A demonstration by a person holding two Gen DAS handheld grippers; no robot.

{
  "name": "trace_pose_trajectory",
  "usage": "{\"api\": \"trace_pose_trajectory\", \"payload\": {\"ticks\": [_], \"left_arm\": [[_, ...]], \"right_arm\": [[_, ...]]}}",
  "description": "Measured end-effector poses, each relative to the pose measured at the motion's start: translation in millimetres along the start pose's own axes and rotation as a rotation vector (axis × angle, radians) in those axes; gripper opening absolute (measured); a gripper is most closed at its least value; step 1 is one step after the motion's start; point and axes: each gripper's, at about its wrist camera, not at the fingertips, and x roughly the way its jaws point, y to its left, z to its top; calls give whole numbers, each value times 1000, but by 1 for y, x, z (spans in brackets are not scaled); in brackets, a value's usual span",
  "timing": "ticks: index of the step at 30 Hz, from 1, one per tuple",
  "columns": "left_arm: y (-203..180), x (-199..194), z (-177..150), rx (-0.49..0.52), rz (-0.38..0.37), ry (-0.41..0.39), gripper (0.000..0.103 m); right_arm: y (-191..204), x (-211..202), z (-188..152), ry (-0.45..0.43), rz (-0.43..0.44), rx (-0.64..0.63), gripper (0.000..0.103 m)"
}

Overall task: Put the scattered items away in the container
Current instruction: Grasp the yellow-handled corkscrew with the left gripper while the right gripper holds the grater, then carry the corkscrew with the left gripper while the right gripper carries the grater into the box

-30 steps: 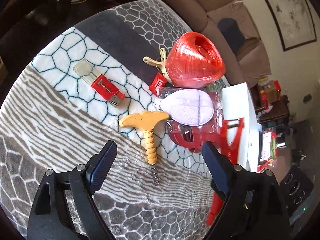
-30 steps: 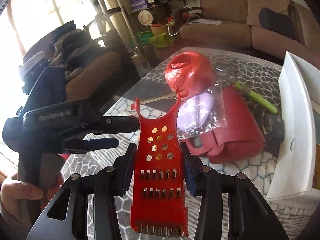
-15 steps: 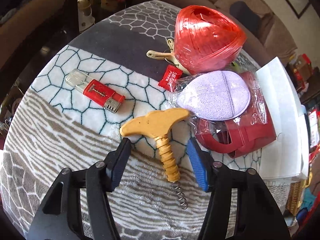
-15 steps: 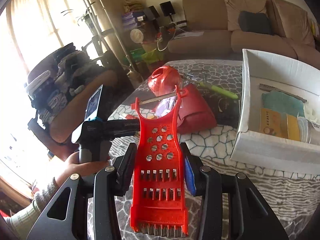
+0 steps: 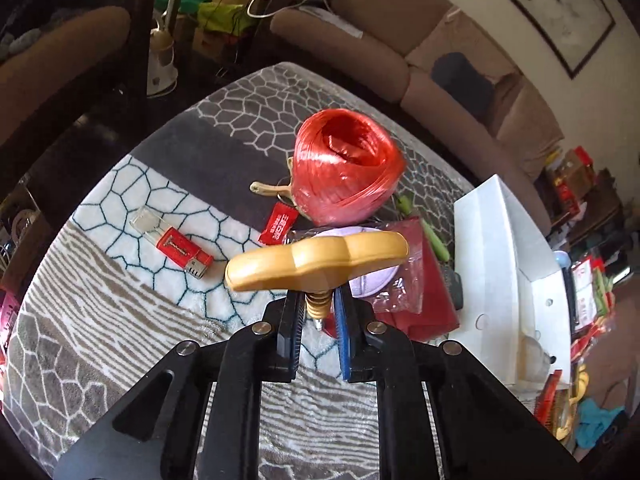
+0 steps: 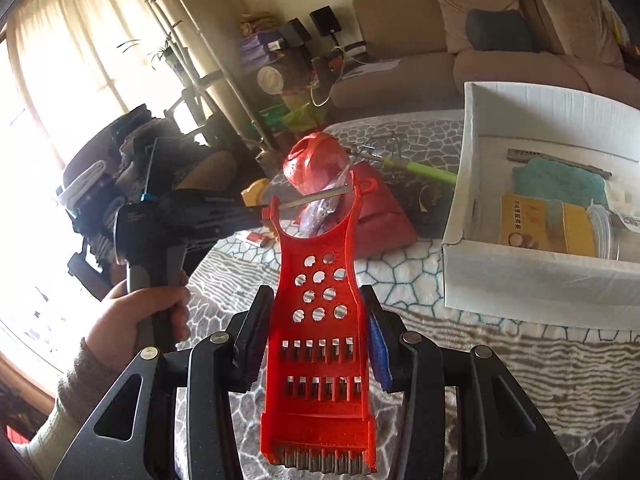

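Note:
My left gripper (image 5: pixel 318 312) is shut on the ribbed stem of a tan corkscrew (image 5: pixel 316 258) and holds it lifted above the patterned cloth. My right gripper (image 6: pixel 318 332) is shut on a red plastic grater (image 6: pixel 320 320), held upright above the table. The white box (image 6: pixel 516 276) stands at the right and holds a teal cloth, a yellow packet and a clear jar; it also shows in the left wrist view (image 5: pixel 496 264). A red twine ball (image 5: pixel 346 168), a red lighter (image 5: pixel 178 248), a red sachet (image 5: pixel 278 224) and a bagged purple pad (image 5: pixel 374 282) on a red pouch (image 5: pixel 424 300) lie on the cloth.
A green-handled tool (image 6: pixel 424 168) lies behind the red pouch near the box. A sofa (image 6: pixel 480 56) stands beyond the table's far edge. The left hand and its gripper handle (image 6: pixel 160 248) are at the left in the right wrist view.
My left gripper closed on the corkscrew and lifted it off the cloth. My right gripper, still holding the grater, rose and turned so that the box's inside shows.

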Motion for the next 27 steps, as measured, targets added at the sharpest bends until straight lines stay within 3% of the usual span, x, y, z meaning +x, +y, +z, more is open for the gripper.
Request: {"api": "trace_pose_trajectory", "payload": {"ticks": [8,15,22,27], "left_arm": [[-49,-29,-8,85,-117,-49,13],[-144,-41,-29,224,-205,-12,13],[-260,-20,-41,354,-293,69,13],[-344,25,-49,456,-316,152,13]], "right_arm": [[-21,-46,12,-97,-20,38,44],[-66,-117,37,-208,-118,87,44],[-171,-160,95,-99,-364,105,44],[-248,-147,129,21,-478,153,44]]}}
